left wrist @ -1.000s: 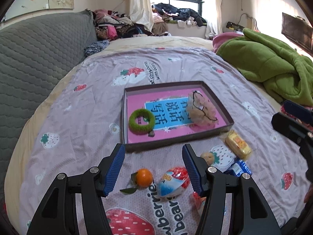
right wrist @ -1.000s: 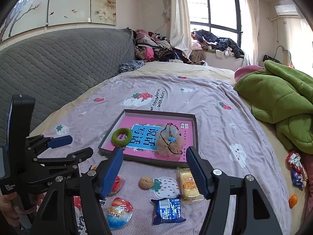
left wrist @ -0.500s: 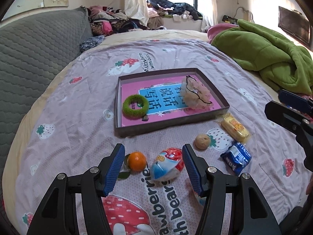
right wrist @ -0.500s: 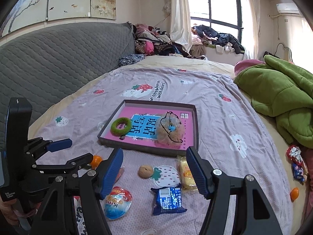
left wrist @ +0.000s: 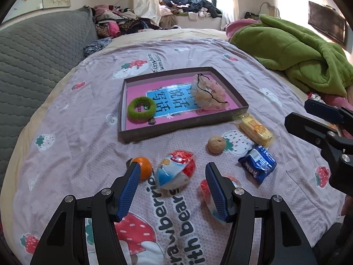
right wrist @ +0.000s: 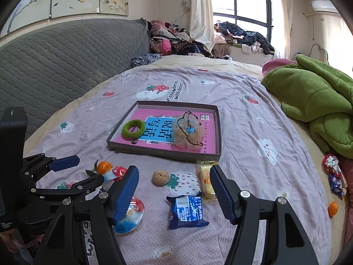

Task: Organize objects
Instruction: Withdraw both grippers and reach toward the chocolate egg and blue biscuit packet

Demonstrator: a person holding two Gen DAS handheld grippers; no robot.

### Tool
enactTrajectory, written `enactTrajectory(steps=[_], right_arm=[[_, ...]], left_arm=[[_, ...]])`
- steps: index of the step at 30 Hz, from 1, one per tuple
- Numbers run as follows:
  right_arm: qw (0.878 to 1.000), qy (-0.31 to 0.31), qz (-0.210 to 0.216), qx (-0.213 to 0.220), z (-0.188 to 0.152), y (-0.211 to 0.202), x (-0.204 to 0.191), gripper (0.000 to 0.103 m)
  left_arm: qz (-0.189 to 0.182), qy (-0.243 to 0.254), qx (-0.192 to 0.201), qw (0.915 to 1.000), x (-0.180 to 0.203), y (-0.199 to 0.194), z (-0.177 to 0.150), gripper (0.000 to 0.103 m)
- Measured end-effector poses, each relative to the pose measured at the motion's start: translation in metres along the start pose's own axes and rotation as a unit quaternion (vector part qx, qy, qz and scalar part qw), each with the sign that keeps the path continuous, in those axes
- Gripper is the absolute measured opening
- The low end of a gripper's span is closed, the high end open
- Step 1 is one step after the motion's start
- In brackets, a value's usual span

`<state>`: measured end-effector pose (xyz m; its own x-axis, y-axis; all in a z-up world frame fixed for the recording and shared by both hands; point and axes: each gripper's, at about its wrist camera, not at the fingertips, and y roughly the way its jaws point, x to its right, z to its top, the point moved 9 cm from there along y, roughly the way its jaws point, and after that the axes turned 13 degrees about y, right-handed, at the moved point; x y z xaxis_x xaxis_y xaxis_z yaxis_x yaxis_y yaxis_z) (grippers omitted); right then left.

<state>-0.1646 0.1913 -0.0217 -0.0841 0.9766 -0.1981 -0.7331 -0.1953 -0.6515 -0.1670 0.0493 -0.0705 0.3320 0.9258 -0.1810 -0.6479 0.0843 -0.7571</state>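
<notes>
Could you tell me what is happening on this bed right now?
A person holds two grippers over loose snacks on the purple strawberry bedsheet, and both are open and empty. The left gripper frames a red-and-blue snack packet beside a small orange. The right gripper hovers near a blue wrapped snack. The shallow pink-lined tray already holds a green fuzzy ring.

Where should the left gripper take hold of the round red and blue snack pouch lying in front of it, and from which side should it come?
Probably across the puffed middle of the snack pouch, coming down from above. It lies flat on the bedspread between the open fingers of the left gripper, with the orange close on its left, so lower the left finger carefully between them.
</notes>
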Motion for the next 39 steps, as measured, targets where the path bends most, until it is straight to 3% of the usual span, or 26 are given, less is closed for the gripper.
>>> enactTrajectory(steps=[39], right_arm=[[0.998,-0.01,-0.015,-0.054,-0.042,0.036,0.023,0.066]], left_arm=[[-0.04,0.004,-0.035,0.9986,0.031,0.014,-0.022,0.063]])
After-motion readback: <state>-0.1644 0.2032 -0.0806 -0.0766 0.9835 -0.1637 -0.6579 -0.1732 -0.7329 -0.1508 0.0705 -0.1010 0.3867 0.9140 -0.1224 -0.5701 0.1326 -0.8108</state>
